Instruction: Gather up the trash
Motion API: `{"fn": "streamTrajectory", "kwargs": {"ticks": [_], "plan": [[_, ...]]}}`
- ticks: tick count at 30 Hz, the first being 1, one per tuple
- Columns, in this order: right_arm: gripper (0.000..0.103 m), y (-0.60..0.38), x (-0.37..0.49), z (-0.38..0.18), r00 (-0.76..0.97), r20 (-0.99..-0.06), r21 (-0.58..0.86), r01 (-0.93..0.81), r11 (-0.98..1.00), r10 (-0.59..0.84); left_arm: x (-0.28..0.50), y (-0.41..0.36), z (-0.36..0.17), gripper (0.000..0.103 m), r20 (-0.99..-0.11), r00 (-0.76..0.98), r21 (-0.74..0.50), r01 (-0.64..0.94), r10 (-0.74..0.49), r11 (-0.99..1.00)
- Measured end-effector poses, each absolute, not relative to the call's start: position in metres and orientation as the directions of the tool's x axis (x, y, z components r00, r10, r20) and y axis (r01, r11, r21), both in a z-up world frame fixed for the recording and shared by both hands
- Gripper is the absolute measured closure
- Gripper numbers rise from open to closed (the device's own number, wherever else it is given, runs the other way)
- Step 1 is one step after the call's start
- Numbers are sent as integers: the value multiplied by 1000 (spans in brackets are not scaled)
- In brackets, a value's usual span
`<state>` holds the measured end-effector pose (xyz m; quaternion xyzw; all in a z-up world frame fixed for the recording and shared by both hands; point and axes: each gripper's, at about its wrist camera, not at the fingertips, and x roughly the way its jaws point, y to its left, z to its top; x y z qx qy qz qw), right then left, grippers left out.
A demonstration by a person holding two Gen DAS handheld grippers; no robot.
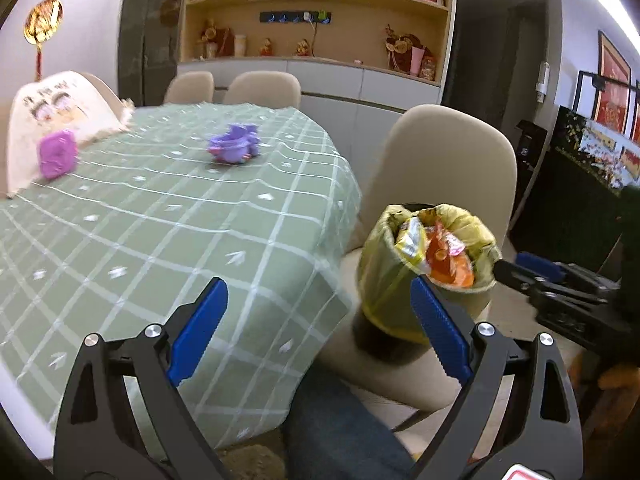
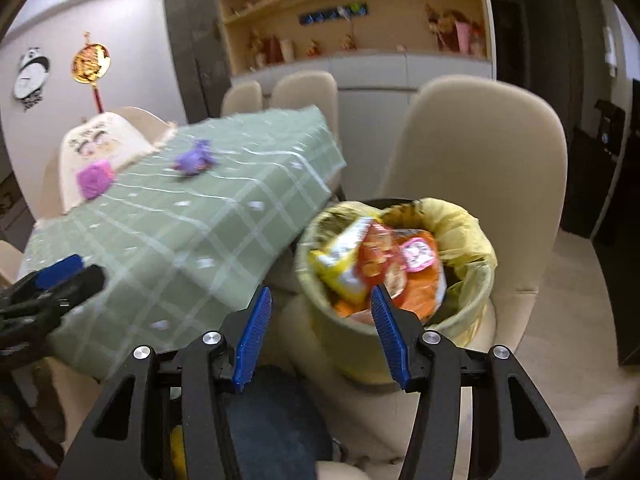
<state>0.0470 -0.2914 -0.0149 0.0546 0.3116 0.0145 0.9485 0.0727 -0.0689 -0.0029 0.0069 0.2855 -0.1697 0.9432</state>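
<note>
A small bin lined with a yellow bag [image 1: 384, 280] [image 2: 476, 248] stands on a beige chair seat next to the table. It holds orange and yellow snack wrappers [image 1: 448, 260] [image 2: 384, 268] and a pink wrapper [image 2: 418, 254]. My left gripper [image 1: 320, 292] is open and empty, above the table's near corner, left of the bin. My right gripper [image 2: 320, 300] is open and empty, just in front of the bin's rim. The right gripper also shows in the left wrist view [image 1: 532, 268]. The left gripper shows in the right wrist view [image 2: 68, 276].
The table has a green checked cloth [image 1: 160, 232] [image 2: 192, 224]. A purple toy [image 1: 236, 146] [image 2: 194, 158] and a purple packet [image 1: 58, 154] [image 2: 94, 178] lie on it. Beige chairs [image 1: 452, 168] [image 2: 476, 152] surround it. A shelf unit [image 1: 316, 20] stands behind.
</note>
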Motion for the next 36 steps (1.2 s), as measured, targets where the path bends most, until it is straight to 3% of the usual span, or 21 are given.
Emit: {"fn": "streamTrajectory", "kwargs": {"ticks": [9, 12, 23, 36], "plan": [[54, -233, -12, -20, 833, -550, 65, -30, 997, 61, 2, -19, 11, 15, -411, 907, 16, 106, -90, 994], [54, -220, -17, -22, 833, -547, 63, -63, 996, 87, -12, -12, 9, 15, -405, 914, 49, 45, -22, 998], [54, -206, -26, -22, 850, -521, 31, -72, 997, 78, -17, -13, -2, 15, -463, 885, 41, 67, -40, 997], [54, -207, -27, -21, 853, -516, 35, -65, 997, 74, -16, -16, -3, 15, -474, 879, 48, 85, -52, 995]]}}
